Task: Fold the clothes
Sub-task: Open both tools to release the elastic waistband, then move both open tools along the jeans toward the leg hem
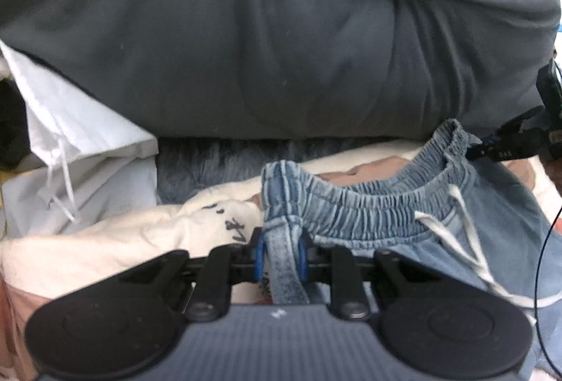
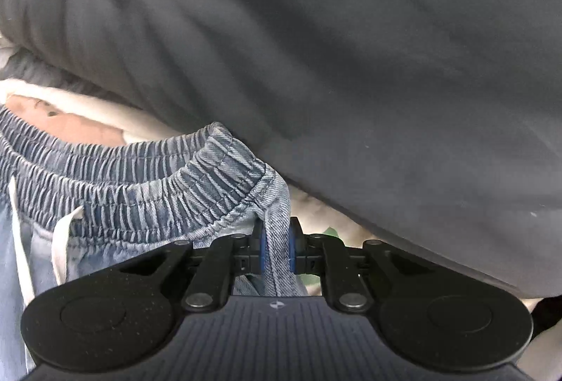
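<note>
Pinching the 2 ends of an elastic waistband, both grippers hold a pair of blue denim shorts (image 1: 368,212) over a heap of bedding.

In the left wrist view, going from 9 o'clock across: a white pillowcase (image 1: 70,135) with thin ties sits at 9 o'clock, beside a cream printed blanket (image 1: 105,240) at 8 o'clock. At 6 o'clock the left gripper (image 1: 280,258) has its jaws drawn narrow, blue pads pressed on a fold of denim at the waistband's left end. The gathered band runs from there toward 3 o'clock, with a white drawstring (image 1: 467,240) hanging down from it at 4 o'clock. At 3 o'clock the right gripper (image 1: 474,149) nips the band's far end. A large grey duvet (image 1: 281,29) fills everything from 10 to 2 o'clock, behind the shorts.

In the right wrist view, the waistband enters at 9 o'clock and curves to 6 o'clock, where the right gripper's jaws are closed narrow on a denim fold between the blue pads. The grey duvet bulges from 12 to 3 o'clock.
</note>
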The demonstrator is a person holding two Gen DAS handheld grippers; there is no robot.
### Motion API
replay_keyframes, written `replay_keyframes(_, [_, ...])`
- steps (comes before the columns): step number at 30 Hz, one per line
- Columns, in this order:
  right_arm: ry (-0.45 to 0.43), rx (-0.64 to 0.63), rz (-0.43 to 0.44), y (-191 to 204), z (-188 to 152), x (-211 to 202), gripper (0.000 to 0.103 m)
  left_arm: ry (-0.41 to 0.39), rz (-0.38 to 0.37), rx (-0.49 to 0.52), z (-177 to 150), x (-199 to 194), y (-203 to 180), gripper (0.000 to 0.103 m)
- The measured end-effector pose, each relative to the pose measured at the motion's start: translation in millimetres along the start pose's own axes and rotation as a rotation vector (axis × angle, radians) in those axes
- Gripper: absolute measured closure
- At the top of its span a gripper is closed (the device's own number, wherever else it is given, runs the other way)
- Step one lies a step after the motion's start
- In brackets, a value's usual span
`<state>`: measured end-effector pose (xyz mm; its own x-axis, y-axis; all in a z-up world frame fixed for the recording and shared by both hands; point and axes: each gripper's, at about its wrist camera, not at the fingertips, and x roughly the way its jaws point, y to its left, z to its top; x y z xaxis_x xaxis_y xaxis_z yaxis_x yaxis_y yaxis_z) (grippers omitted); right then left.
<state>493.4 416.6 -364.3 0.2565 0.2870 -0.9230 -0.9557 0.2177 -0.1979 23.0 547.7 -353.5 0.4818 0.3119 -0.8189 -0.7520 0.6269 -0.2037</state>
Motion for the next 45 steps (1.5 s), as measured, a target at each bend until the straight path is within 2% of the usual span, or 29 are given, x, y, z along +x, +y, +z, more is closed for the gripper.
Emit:
replay_keyframes(3, [0.029,0.010,0.008,1.1,2.2,20.0,0.092,0.042,-0.009,-0.022,-8.1,24.1,10.1,0.082])
replay_keyframes(7, [0.027,0.042,0.013,-1.5,-0.5,28.4,0.089,0.059,-0.027,-0.038,-6.7,24.6,12.4,0.080])
replay_keyframes(8, [0.021,0.050,0.016,-4.0,-1.5,25.3,0.085,0.063,-0.033,-0.042,-6.7,22.1,13.4,0.078])
replay_keyframes(9, [0.016,0.058,0.019,-6.4,-2.4,22.3,0.075,0.065,-0.038,-0.046,-7.0,19.4,14.7,0.077])
replay_keyframes(10, [0.010,0.065,0.022,-8.9,-3.4,19.2,0.072,0.068,-0.043,-0.050,-7.4,16.7,16.0,0.076])
replay_keyframes(11, [0.005,0.073,0.025,-11.4,-4.4,16.1,0.068,0.064,-0.043,-0.050,-8.4,12.7,16.0,0.075])
replay_keyframes(15, [-0.055,0.056,0.018,-15.1,-14.8,-11.3,0.068,0.040,-0.020,-0.032,-13.9,-3.4,13.5,0.073])
replay_keyframes(17, [-0.106,0.066,0.043,-15.5,-19.3,-27.4,0.067,0.017,0.005,-0.032,-16.4,-11.1,13.6,0.073])
replay_keyframes(19, [-0.150,0.071,0.091,-11.0,-20.5,-36.6,0.062,-0.012,0.023,-0.034,-16.0,-18.0,14.8,0.073])
replay_keyframes(20, [-0.170,0.072,0.115,-8.1,-20.6,-40.4,0.057,-0.027,0.024,-0.035,-14.2,-20.7,14.5,0.073])
replay_keyframes(22, [-0.180,0.048,0.147,0.8,-17.5,-39.3,0.050,-0.041,0.006,-0.033,-9.8,-22.5,10.3,0.074])
replay_keyframes(28, [-0.145,-0.018,0.164,23.6,-6.6,-5.9,0.051,-0.048,-0.064,0.006,-0.4,-14.2,-12.2,0.074])
replay_keyframes(36, [-0.137,0.045,0.186,39.0,-2.4,23.7,0.051,-0.006,-0.109,0.055,-0.4,14.9,-47.8,0.068])
replay_keyframes(42, [-0.167,0.114,0.166,37.9,-10.1,22.0,0.050,0.072,-0.037,0.149,-10.6,23.7,-56.4,0.069])
replay_keyframes(44, [-0.175,0.147,0.167,35.7,-13.2,12.4,0.050,0.068,0.071,0.161,-11.5,21.1,-60.5,0.069])
replay_keyframes(45, [-0.182,0.169,0.173,34.1,-15.8,5.0,0.050,0.061,0.116,0.159,-10.8,18.4,-63.1,0.073])
